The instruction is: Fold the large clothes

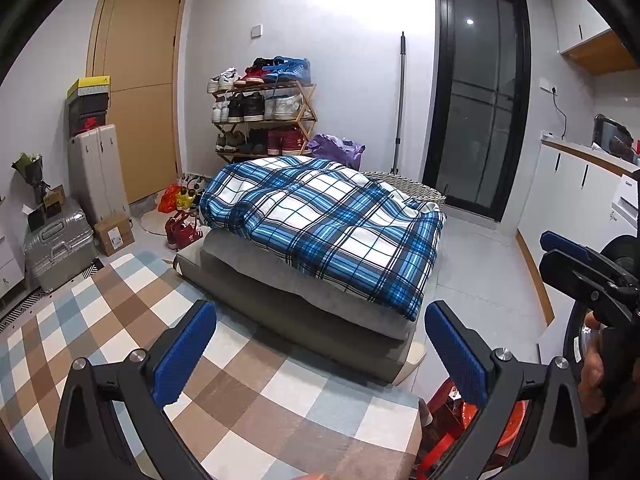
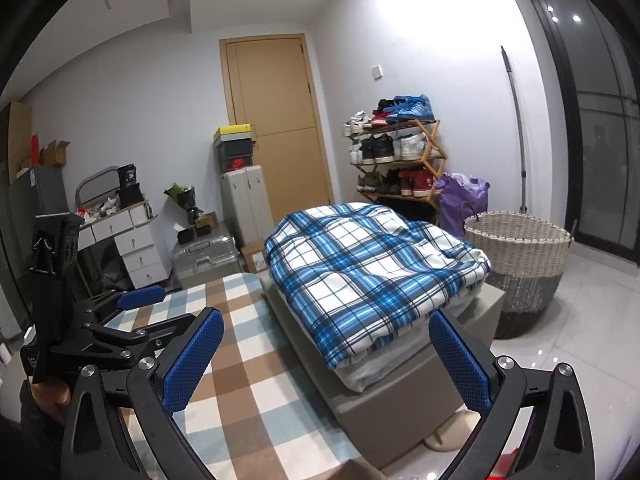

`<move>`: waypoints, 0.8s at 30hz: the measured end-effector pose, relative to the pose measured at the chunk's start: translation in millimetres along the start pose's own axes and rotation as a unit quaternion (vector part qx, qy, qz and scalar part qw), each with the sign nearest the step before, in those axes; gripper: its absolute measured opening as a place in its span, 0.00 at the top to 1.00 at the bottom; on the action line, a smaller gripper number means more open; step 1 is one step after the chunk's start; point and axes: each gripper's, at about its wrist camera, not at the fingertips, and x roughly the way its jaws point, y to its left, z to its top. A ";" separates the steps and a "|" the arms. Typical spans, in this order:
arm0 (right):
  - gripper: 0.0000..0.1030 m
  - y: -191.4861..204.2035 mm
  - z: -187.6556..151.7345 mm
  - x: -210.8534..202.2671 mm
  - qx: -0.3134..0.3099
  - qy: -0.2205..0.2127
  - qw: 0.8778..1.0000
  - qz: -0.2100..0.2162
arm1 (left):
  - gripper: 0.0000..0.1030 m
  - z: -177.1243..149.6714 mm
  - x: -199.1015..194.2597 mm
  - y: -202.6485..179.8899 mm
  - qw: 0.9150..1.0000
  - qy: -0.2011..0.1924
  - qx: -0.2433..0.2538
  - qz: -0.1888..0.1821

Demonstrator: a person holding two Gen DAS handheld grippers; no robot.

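Ahead of the left gripper (image 1: 320, 354), beyond its spread blue pads, a blue-and-white plaid garment (image 1: 324, 228) is seen draped over a grey cushion (image 1: 280, 276) stacked on a low grey ottoman (image 1: 320, 336); nothing is held between the fingers. The right gripper (image 2: 326, 362) is likewise held wide apart and empty, with the same plaid cloth lying just past its fingertips, one corner hanging over the ottoman's near edge. How the garment is layered underneath cannot be made out. A checked rug (image 1: 120, 320) is spread below both grippers, its near part hidden by the black gripper frames. To the right of the right gripper a woven basket (image 2: 520, 256) is partly cut off by the ottoman. A red item (image 1: 452, 420) behind the left gripper's right finger is too hidden to identify.
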 end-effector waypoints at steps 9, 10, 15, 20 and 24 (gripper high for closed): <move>0.00 -3.2 0.4 0.8 0.002 -0.001 1.000 0.002 | 0.01 0.1 0.3 1.9 1.000 0.002 -0.001 0.004; 0.00 -3.7 0.5 1.0 0.003 -0.001 1.000 0.001 | 0.01 0.2 -0.2 2.0 1.000 0.002 -0.001 0.004; 0.00 -5.1 0.1 2.0 0.003 0.001 1.000 0.000 | 0.01 -0.1 0.9 1.1 1.000 0.003 -0.001 0.004; 0.00 -5.1 0.2 2.0 0.004 0.001 1.000 -0.001 | 0.01 -0.6 0.7 1.9 1.000 0.004 -0.001 0.002; 0.00 -5.0 0.3 1.7 0.003 0.002 1.000 0.000 | 0.01 -0.9 0.6 1.8 1.000 0.004 -0.001 0.002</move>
